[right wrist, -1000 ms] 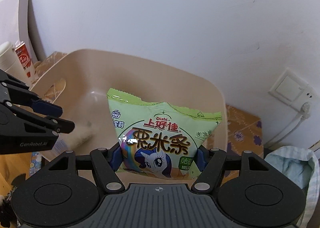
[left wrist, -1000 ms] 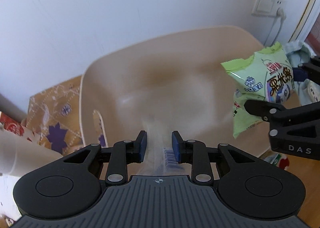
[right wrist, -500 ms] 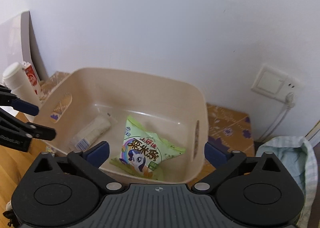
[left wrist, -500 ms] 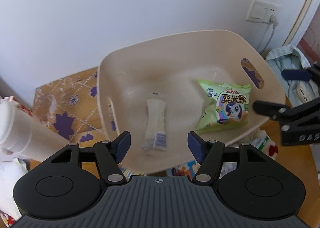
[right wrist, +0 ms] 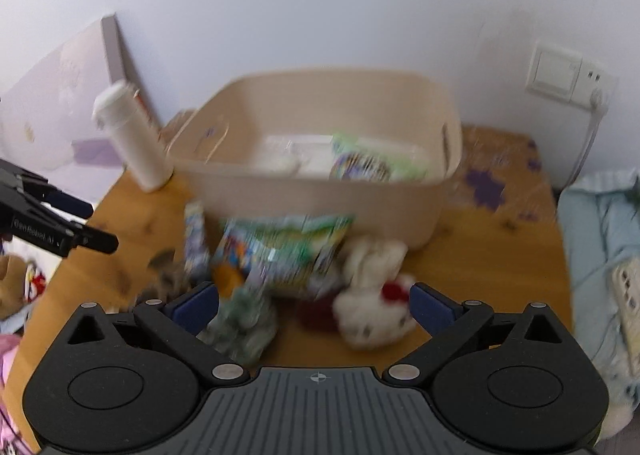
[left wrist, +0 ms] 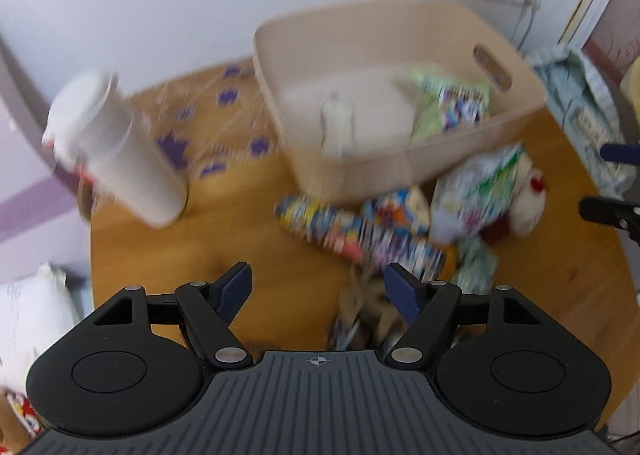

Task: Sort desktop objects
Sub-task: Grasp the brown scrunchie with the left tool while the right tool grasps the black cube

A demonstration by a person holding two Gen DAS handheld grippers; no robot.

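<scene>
Both tongs empty: left tongs (left wrist: 318,289) spread wide above bare bench (left wrist: 160,255), right tongs (right wrist: 314,301) spread wide above the loose pile, nothing between either pair of pads. Beige bin (right wrist: 320,199) stands at the back of the bench by the wall, presumably the collecting point; a green snack bag (right wrist: 360,163) and a pale slim packet (left wrist: 338,121) already lie inside it. The unsorted items lie heaped just in front of the bin: a long colourful packet (left wrist: 360,235), a green-and-white bag (right wrist: 292,247), a white plush toy (right wrist: 372,299). A white bottle (left wrist: 116,147) stands left of the bin, apart from the heap. Both views are motion-blurred: print is unreadable, the grey-green lump (right wrist: 240,323) by the right tongs is unidentifiable, and pile overlaps are uncertain.
</scene>
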